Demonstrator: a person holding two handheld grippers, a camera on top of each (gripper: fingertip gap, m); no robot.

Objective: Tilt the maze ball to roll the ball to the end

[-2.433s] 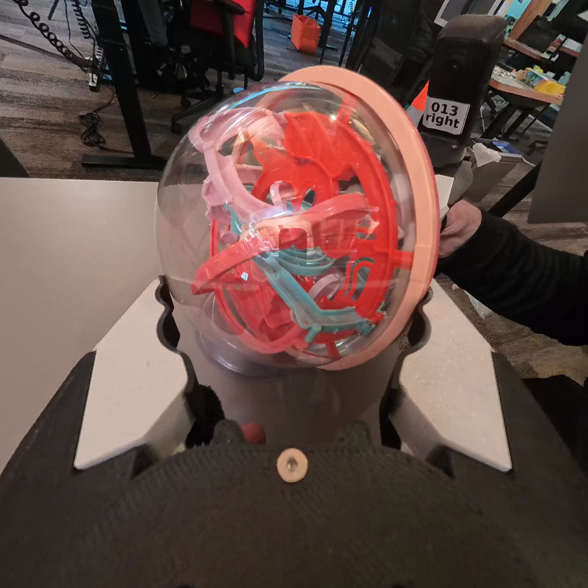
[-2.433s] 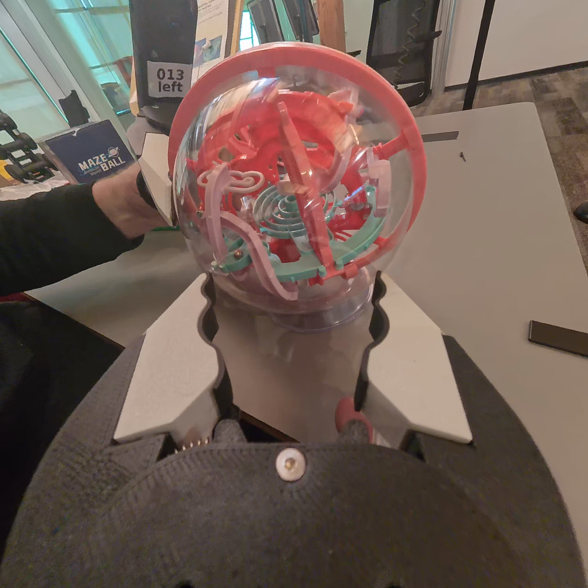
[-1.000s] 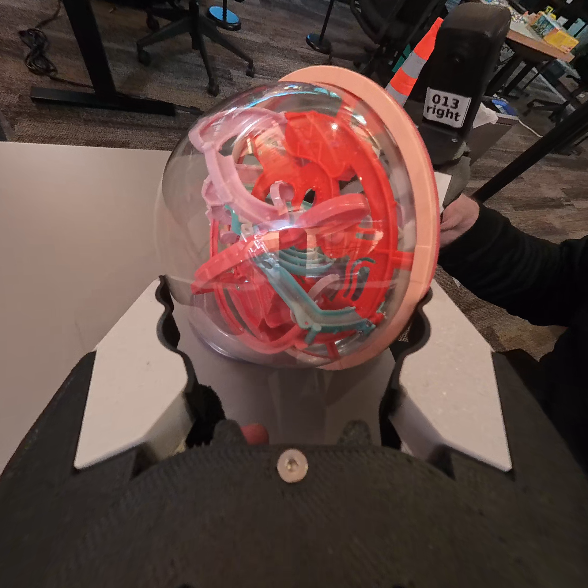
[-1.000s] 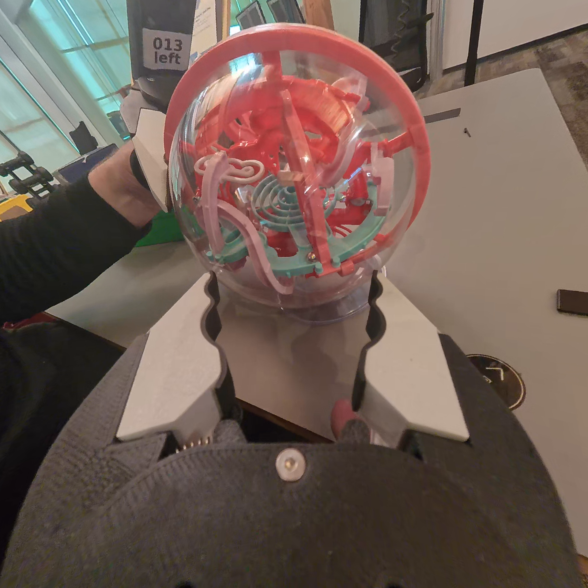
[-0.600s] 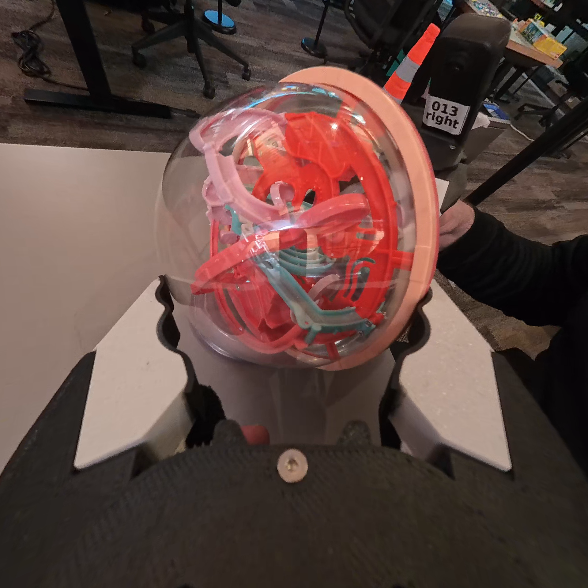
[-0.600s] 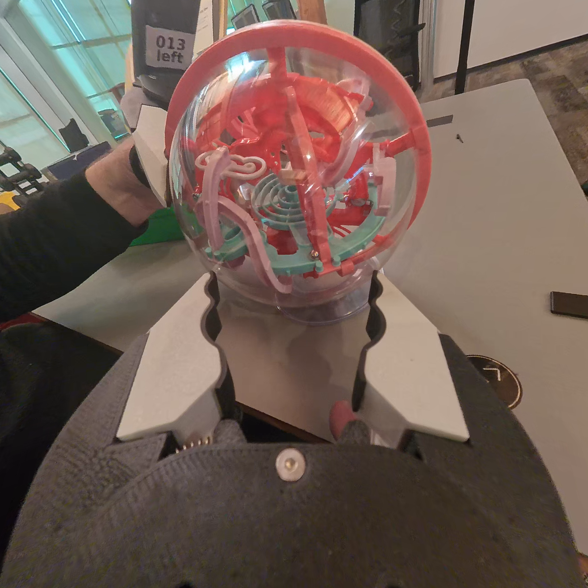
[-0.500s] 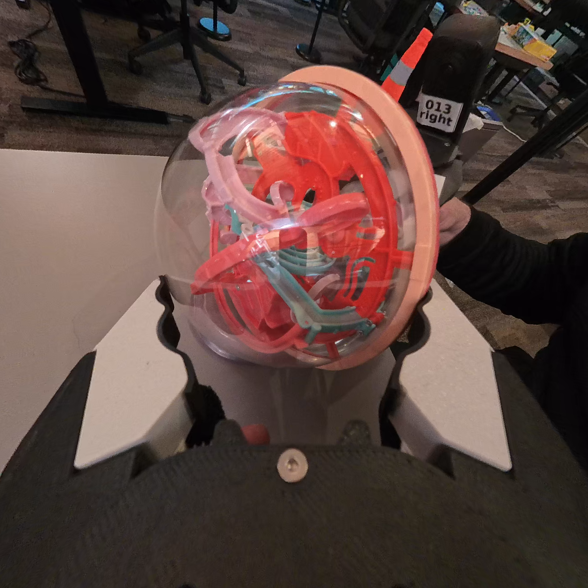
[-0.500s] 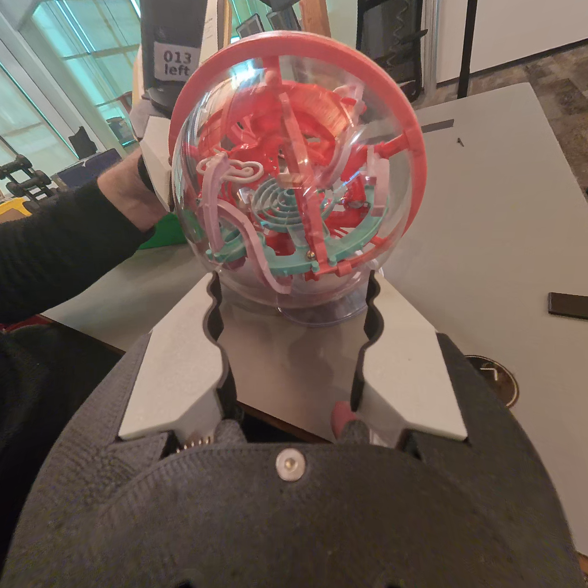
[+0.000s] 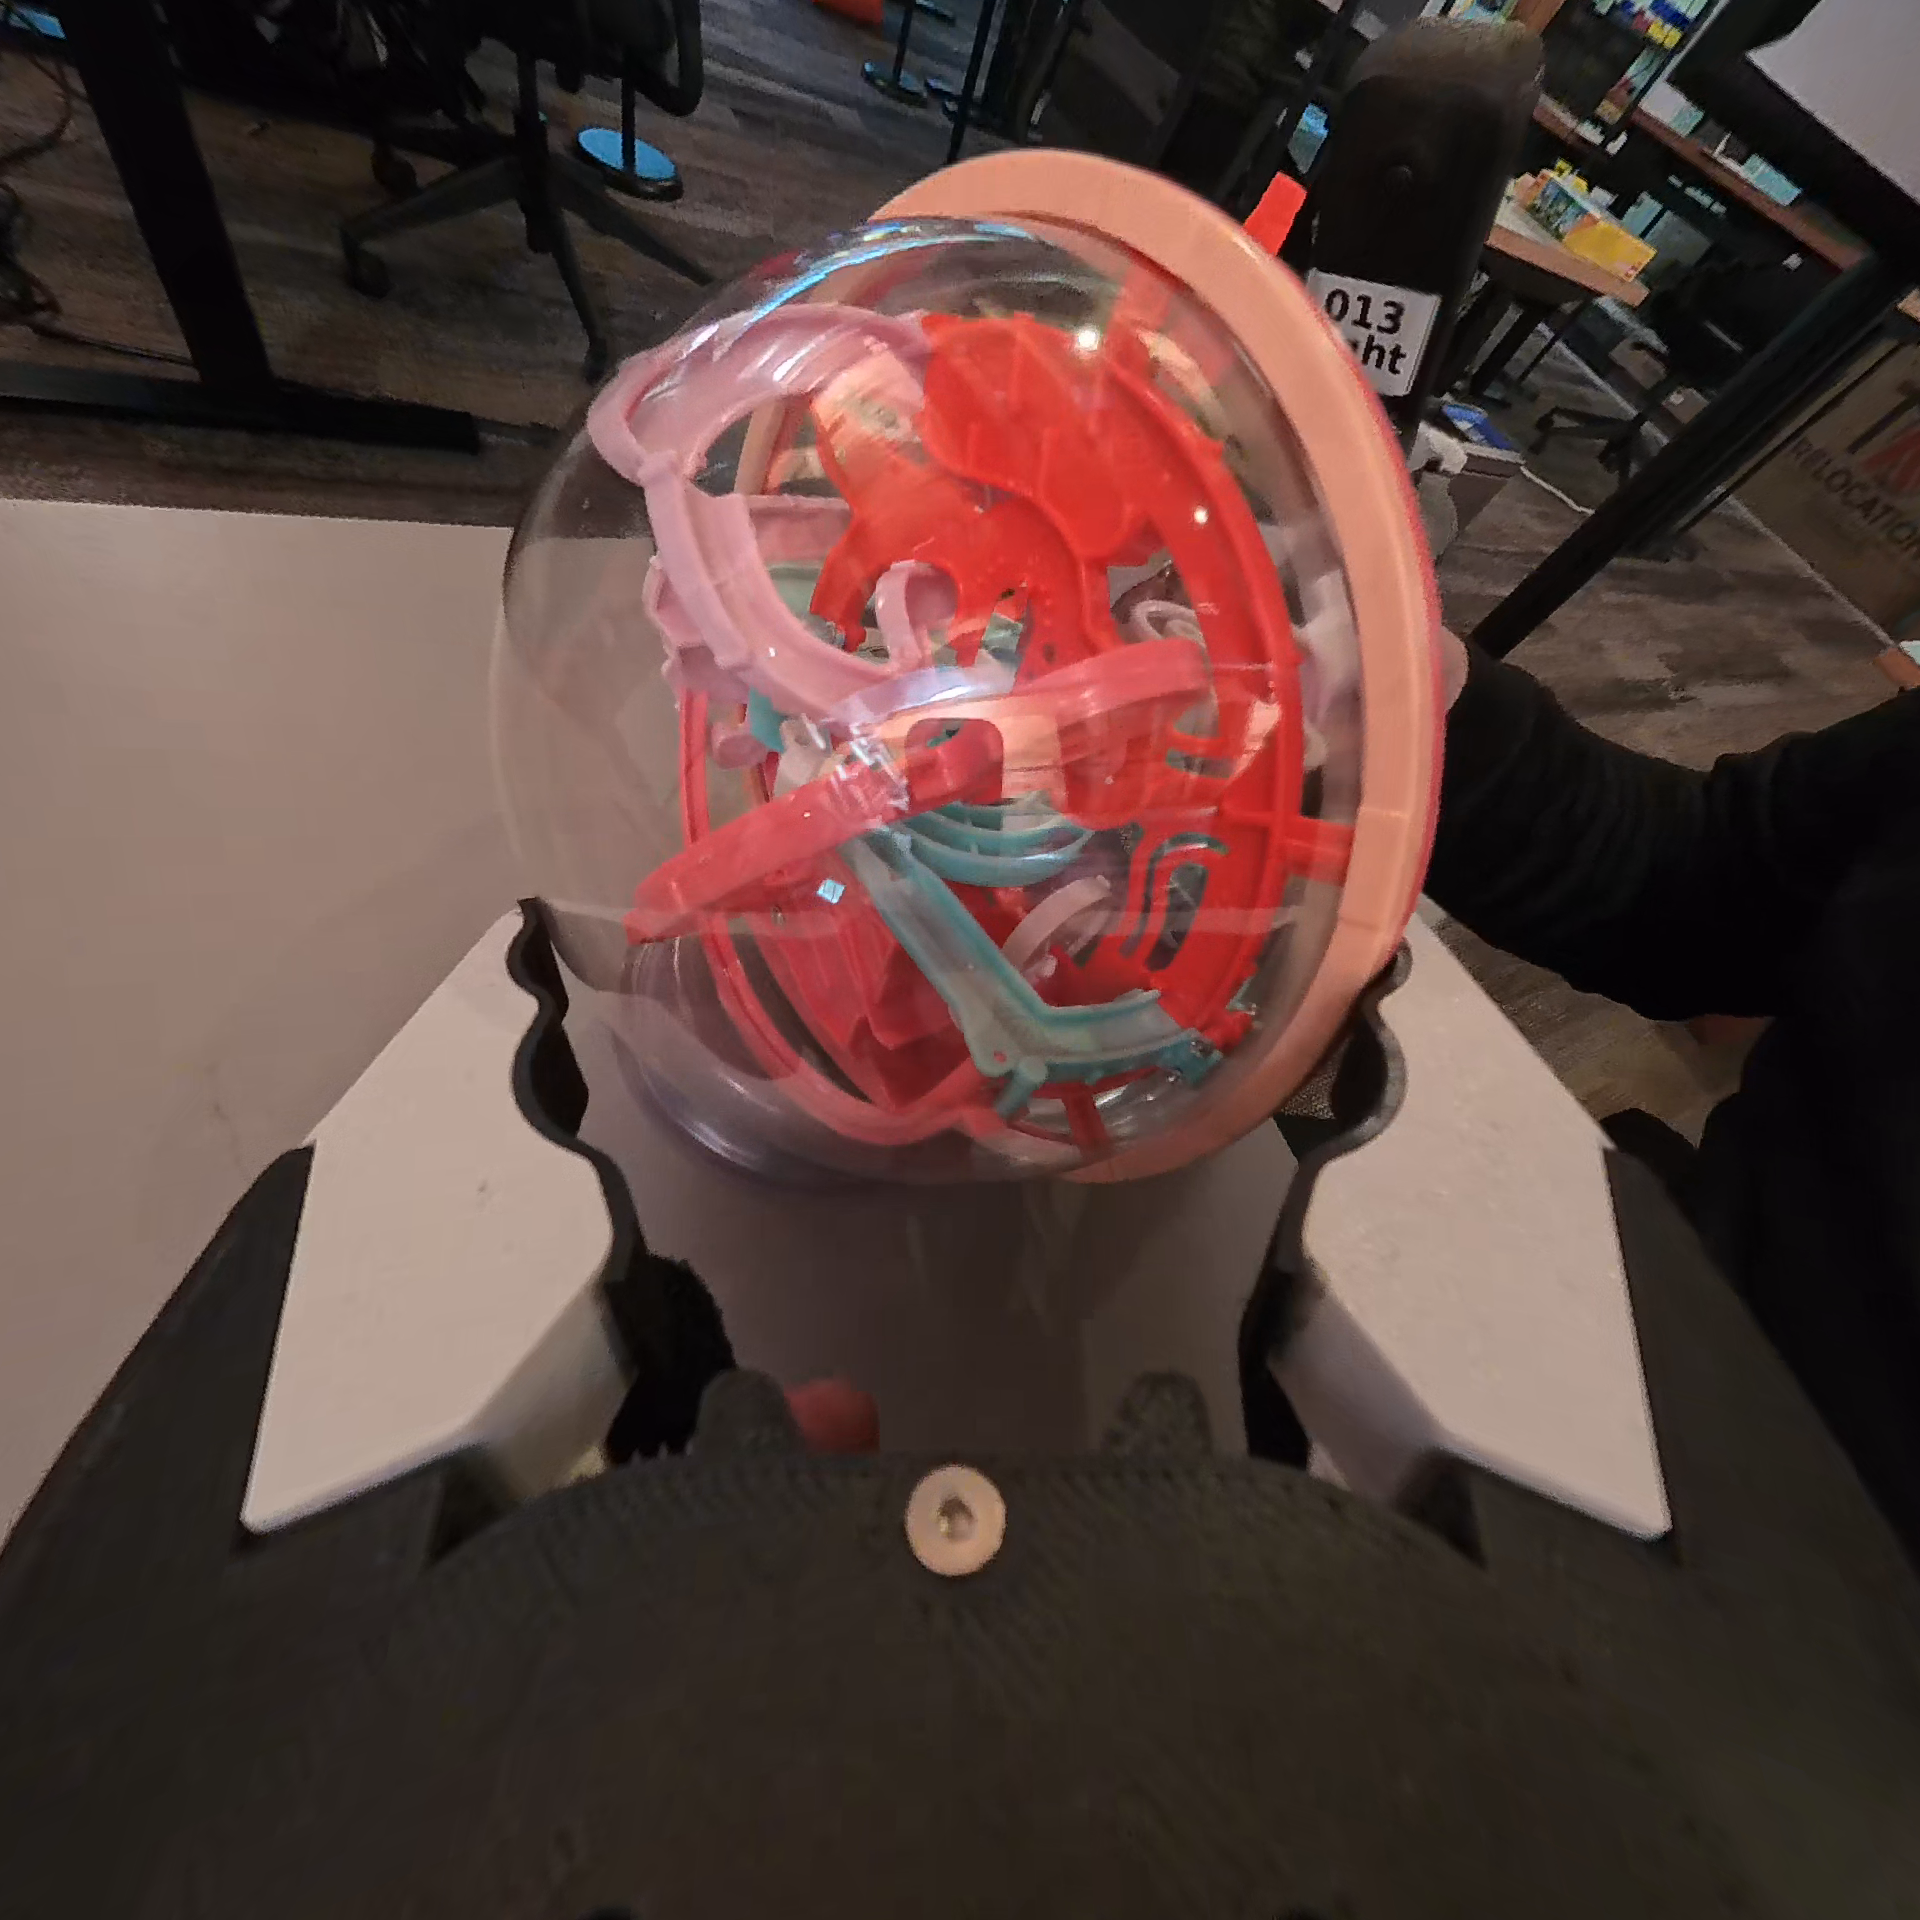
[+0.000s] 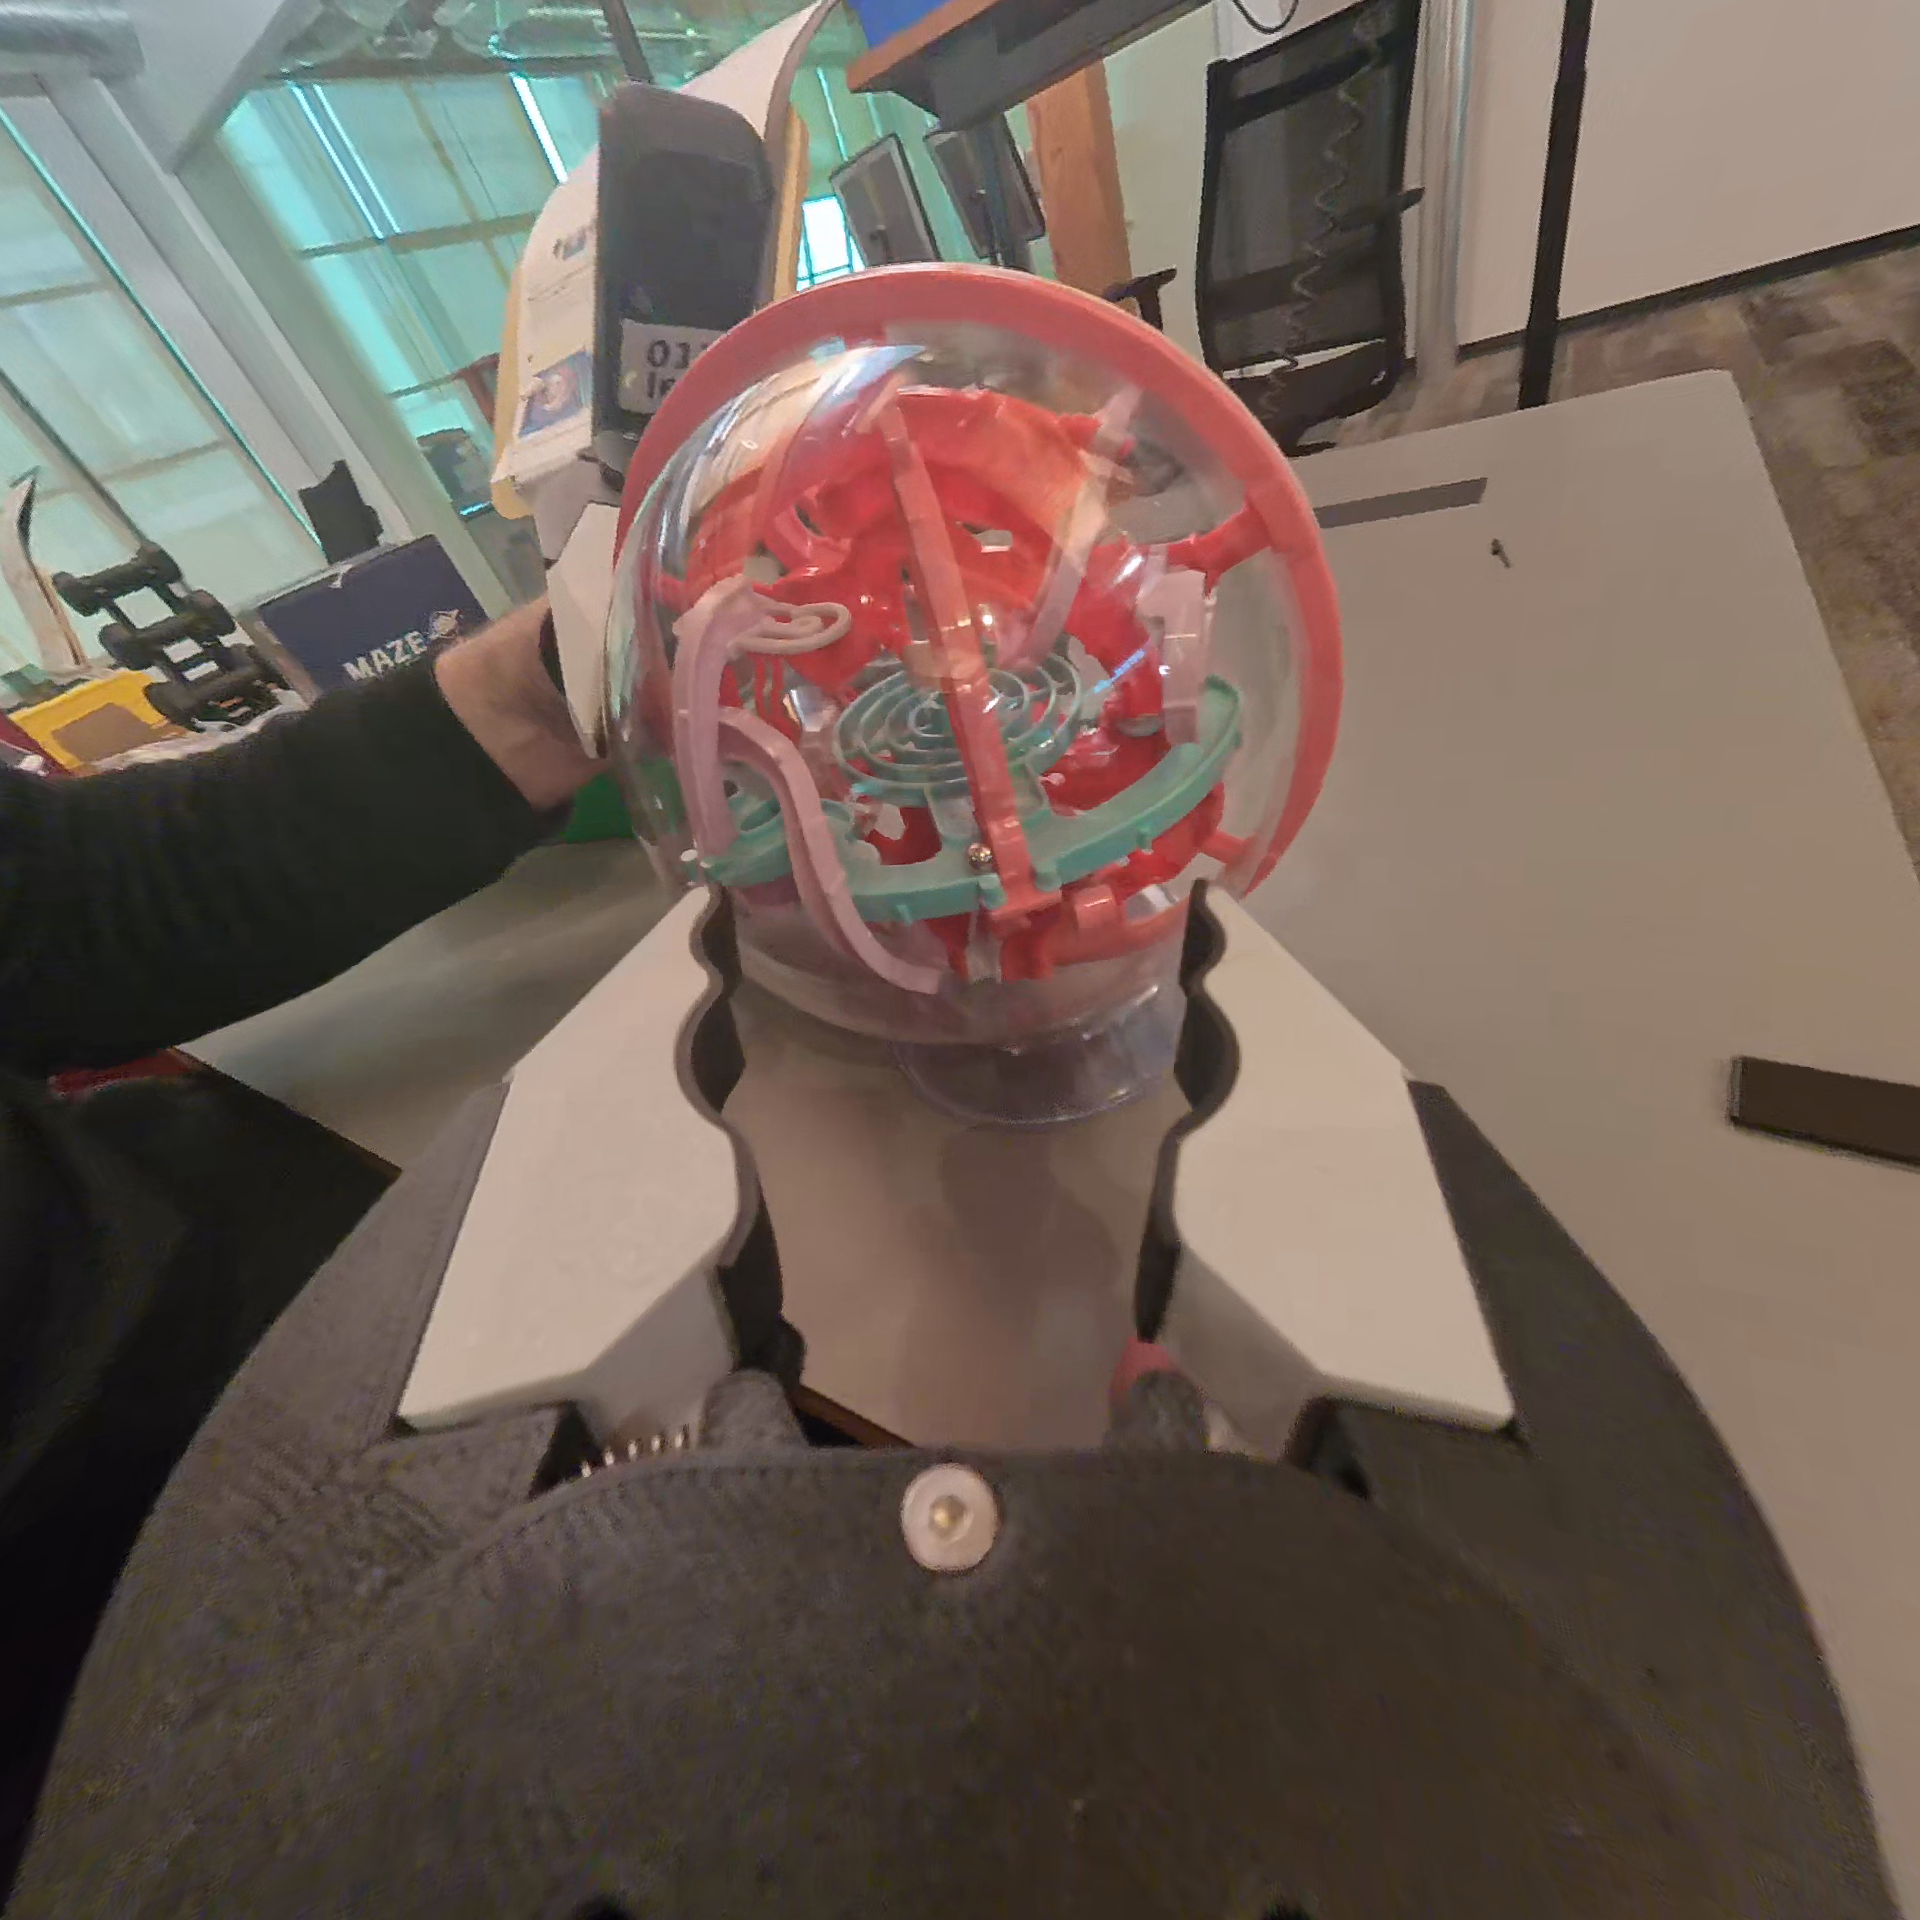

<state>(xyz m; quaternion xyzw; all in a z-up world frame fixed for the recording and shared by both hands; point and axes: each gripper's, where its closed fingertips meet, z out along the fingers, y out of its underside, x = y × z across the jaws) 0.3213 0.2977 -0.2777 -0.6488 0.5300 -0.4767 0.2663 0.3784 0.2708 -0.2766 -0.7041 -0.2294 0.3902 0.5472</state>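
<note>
The maze ball is a clear sphere with red, pink and teal tracks and a salmon ring around its middle. It is held between both grippers, just above a clear stand on the white table. My left gripper is shut on its lower sides. My right gripper is shut on it from the opposite side. In the right wrist view the maze ball shows a small metal ball on the teal track beside a red strut. The other gripper shows behind the sphere in each view.
A person's hands and black sleeves hold the grippers. A black strip lies on the table at the right. The table edge, then floor, desk legs and office chairs lie beyond.
Both grippers have tilted with the maze ball, and its ring stands more upright in the left wrist view. The small metal ball stays by the red strut. Both grips are unchanged.
</note>
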